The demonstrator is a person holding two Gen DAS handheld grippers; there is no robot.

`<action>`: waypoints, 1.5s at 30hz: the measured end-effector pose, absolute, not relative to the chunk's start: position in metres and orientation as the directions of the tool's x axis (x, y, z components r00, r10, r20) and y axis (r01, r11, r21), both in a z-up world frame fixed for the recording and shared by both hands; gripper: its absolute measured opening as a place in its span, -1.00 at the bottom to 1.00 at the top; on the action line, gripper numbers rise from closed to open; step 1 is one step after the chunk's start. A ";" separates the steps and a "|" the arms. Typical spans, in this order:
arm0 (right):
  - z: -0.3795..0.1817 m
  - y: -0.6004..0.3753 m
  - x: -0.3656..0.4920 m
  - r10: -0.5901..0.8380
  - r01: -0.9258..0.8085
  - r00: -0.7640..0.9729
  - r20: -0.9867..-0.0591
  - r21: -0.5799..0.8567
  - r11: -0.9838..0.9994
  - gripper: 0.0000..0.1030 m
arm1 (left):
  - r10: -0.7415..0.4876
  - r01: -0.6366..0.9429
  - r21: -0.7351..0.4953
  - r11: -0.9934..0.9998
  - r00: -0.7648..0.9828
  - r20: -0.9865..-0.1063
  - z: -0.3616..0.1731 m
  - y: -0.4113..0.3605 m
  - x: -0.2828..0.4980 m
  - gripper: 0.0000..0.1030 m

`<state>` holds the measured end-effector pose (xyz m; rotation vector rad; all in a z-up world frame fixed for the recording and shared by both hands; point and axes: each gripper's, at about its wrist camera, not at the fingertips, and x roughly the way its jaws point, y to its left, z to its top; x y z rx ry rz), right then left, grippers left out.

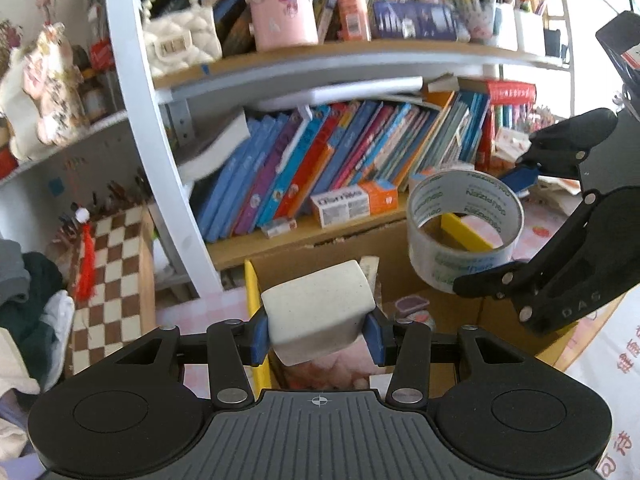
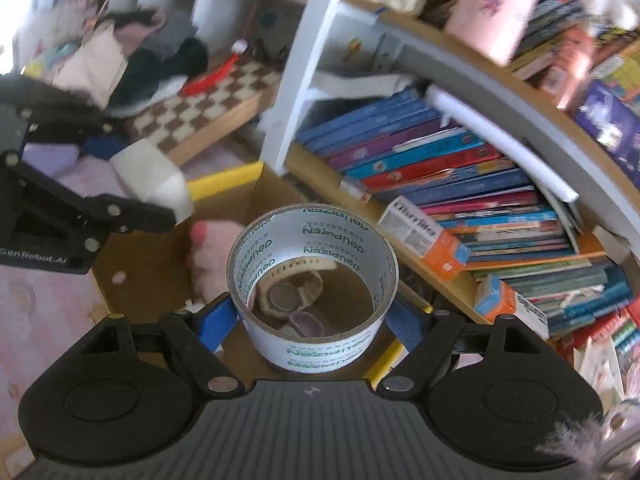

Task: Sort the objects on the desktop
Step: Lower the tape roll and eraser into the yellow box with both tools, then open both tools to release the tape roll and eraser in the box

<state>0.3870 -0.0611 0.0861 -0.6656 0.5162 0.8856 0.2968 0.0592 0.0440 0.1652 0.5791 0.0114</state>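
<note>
My left gripper (image 1: 317,336) is shut on a white rectangular block (image 1: 318,312), held above a cardboard box with yellow rims (image 1: 251,292). My right gripper (image 2: 312,320) is shut on a roll of clear tape (image 2: 314,280) with green print, held above the same box (image 2: 224,186). The tape (image 1: 464,232) and the right gripper also show at the right of the left wrist view. The block (image 2: 150,176) and the left gripper show at the left of the right wrist view. Inside the box lie a pink soft thing (image 2: 212,260) and small round items, seen through the tape's hole.
A bookshelf full of leaning books (image 1: 340,160) stands right behind the box, with small orange-and-white cartons (image 1: 352,202) on its lowest board. A checkered board (image 1: 116,272) and piled clothes (image 1: 28,292) lie left. A pink tablecloth (image 2: 36,304) covers the desk.
</note>
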 end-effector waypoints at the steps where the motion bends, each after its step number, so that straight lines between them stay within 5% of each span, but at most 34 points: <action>1: 0.083 -0.057 0.390 0.525 -0.840 0.527 -0.668 -0.316 0.441 0.56 | 0.056 0.039 0.159 0.986 0.830 -0.555 0.041 0.059 0.301 -0.13; 17: 0.032 -0.013 0.429 0.443 -0.910 0.413 -0.796 -0.343 0.231 0.56 | 0.067 0.085 0.182 0.980 0.716 -0.695 -0.005 0.056 0.355 -0.13; 32: 0.003 -0.005 0.437 0.344 -0.934 0.353 -0.870 -0.305 0.187 0.56 | 0.078 0.112 0.213 0.971 0.689 -0.721 -0.012 0.051 0.361 -0.06; 35: 0.003 -0.006 0.436 0.346 -0.933 0.354 -0.869 -0.302 0.196 0.57 | 0.075 0.109 0.206 0.972 0.690 -0.720 -0.011 0.050 0.359 -0.01; 41: 0.015 -0.013 0.432 0.382 -0.922 0.375 -0.845 -0.296 0.250 0.71 | 0.088 0.096 0.225 0.970 0.722 -0.686 -0.004 0.045 0.349 0.46; 45: 0.031 -0.021 0.428 0.412 -0.905 0.411 -0.813 -0.308 0.293 0.74 | 0.086 0.086 0.230 0.969 0.758 -0.646 0.008 0.043 0.341 0.54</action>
